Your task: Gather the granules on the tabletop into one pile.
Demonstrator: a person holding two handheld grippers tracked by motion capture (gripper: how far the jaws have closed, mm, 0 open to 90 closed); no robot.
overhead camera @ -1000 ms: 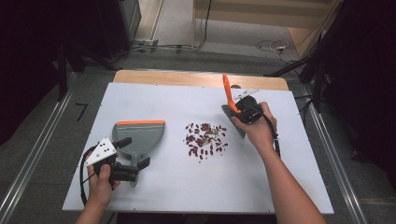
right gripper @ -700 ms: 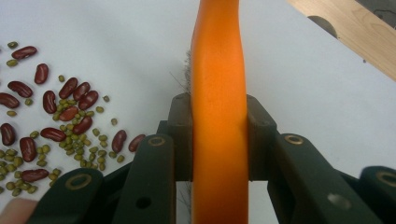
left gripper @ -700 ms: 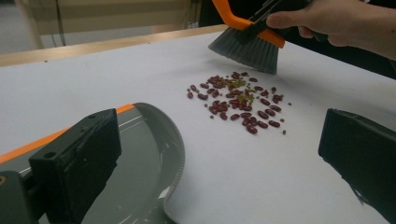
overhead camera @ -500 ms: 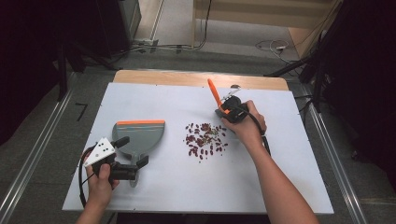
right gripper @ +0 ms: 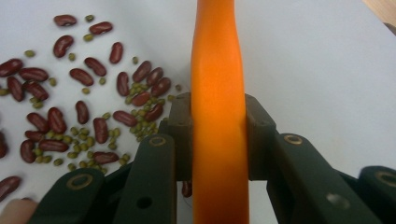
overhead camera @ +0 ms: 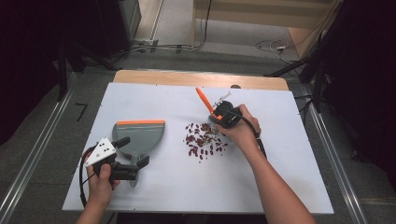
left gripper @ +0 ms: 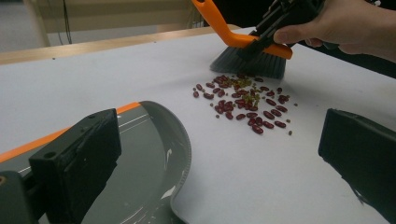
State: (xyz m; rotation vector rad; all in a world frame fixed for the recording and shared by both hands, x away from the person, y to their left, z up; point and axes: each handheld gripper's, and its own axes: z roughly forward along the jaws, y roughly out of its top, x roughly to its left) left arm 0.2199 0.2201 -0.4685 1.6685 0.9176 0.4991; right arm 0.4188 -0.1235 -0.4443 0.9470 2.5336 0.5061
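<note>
A pile of red beans mixed with small green ones (overhead camera: pixel 204 140) (left gripper: pixel 243 105) (right gripper: pixel 70 107) lies mid-table. My right gripper (overhead camera: pixel 220 116) (right gripper: pixel 218 126) is shut on the orange handle of a hand brush (overhead camera: pixel 204 101) (right gripper: pixel 217 70). The brush's grey bristles (left gripper: pixel 247 63) touch the table at the pile's far right edge. A grey dustpan (overhead camera: pixel 140 137) (left gripper: pixel 144 154) with an orange lip lies left of the beans. My left gripper (overhead camera: pixel 132 151) (left gripper: pixel 217 154) stands open at the pan's handle end, one jaw over the pan and the other over bare table.
The white tabletop (overhead camera: pixel 280 154) has a wooden strip (overhead camera: pixel 196 78) along its far edge. Metal rails run on the floor at both sides. Cables lie on the floor beyond the table.
My right hand has carried the brush leftward and slightly down, from the table's right side to the edge of the bean pile. The left hand and dustpan have stayed put.
</note>
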